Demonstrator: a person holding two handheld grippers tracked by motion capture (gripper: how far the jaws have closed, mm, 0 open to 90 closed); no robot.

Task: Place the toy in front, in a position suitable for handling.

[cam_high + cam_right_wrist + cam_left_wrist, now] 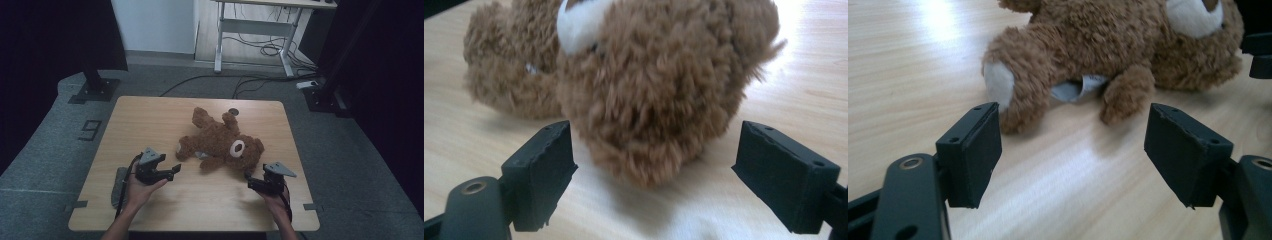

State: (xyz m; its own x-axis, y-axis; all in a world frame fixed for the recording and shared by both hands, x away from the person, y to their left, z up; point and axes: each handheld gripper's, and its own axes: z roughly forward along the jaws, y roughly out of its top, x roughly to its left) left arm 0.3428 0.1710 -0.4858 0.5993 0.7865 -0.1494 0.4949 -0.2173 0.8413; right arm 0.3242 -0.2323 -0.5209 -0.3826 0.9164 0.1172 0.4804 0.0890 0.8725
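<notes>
A brown teddy bear [220, 141] lies on its back in the middle of the wooden table [150, 120], head toward the near right. My left gripper [175, 169] hovers just left of the bear's foot [1013, 82], jaws open and nothing between them. In the left gripper view a white tag [1075, 90] pokes out under the bear's body. My right gripper [248, 178] is open too, sitting just in front of the bear's head [659, 90], which bulges toward the gap between its pads without touching them.
A grey patch [120, 182] lies at the table's near left edge. A small dark disc [233, 111] sits near the far edge. Beyond the table stand black stand bases [95, 90], floor cables [260, 80] and a white desk frame [255, 30].
</notes>
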